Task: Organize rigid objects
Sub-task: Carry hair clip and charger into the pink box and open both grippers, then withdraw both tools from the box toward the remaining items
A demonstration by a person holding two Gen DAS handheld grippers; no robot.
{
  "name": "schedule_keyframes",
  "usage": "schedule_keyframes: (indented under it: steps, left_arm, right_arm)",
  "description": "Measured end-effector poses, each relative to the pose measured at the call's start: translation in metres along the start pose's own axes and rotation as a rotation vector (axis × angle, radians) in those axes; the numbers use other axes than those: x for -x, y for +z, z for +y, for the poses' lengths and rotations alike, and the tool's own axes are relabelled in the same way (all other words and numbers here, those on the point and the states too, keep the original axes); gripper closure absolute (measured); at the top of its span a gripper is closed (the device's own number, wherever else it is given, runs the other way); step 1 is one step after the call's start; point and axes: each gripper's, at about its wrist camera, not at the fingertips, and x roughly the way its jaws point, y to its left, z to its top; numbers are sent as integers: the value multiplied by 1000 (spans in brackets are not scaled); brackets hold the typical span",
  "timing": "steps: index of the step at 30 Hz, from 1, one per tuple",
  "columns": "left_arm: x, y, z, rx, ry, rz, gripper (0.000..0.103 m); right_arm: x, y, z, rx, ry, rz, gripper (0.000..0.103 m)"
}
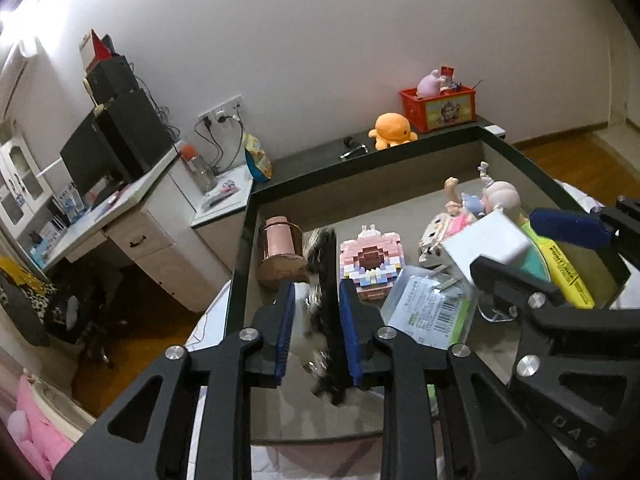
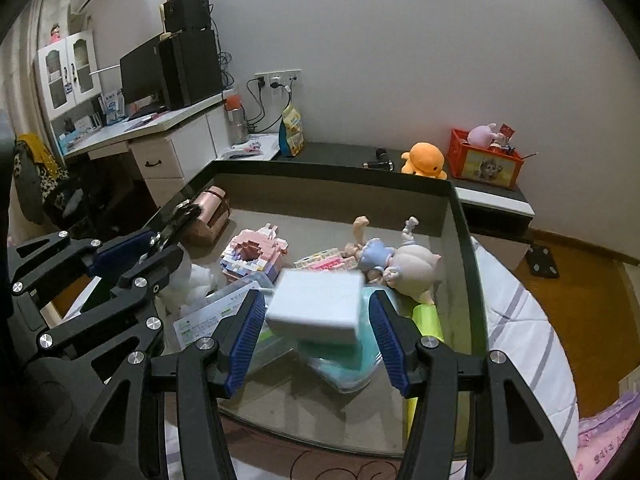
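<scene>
My left hand-held gripper point(image 1: 315, 326) pinches a black hairbrush point(image 1: 326, 280) over the tray point(image 2: 466, 240). At my three o'clock, my right hand-held gripper point(image 2: 318, 330) hangs spread around a white box point(image 2: 316, 306), pads apparently apart from it.

Your right gripper point(image 2: 318, 334) spread wide around a white box point(image 2: 314, 306), fingers point(image 2: 248, 336) not touching it, teal lid point(image 2: 348, 364) beneath, doll point(image 2: 396, 260) just beyond.
</scene>
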Motion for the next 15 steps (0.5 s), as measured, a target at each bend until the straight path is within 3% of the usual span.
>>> schedule_keyframes:
  steps: [2,4,6,12,15]
  left_arm:
    - [9,-2,5,10,12,-17,72]
    - [28,-5,14,46,23,-52,44]
    - [55,-10,25,93,22,-115,23]
    - [128,-30,41,148,52,-257,7]
    - [161,-45,48,191,42,-303,5]
  right_arm:
    - [8,4,0,-3,-5,-27,36]
    - [26,5,0,-12,-36,-63,27]
    - [45,7,1,-31,-24,-101,21]
    - [117,-6,17,-27,-3,-228,19]
    - [154,-20,27,-16,-13,-296,10]
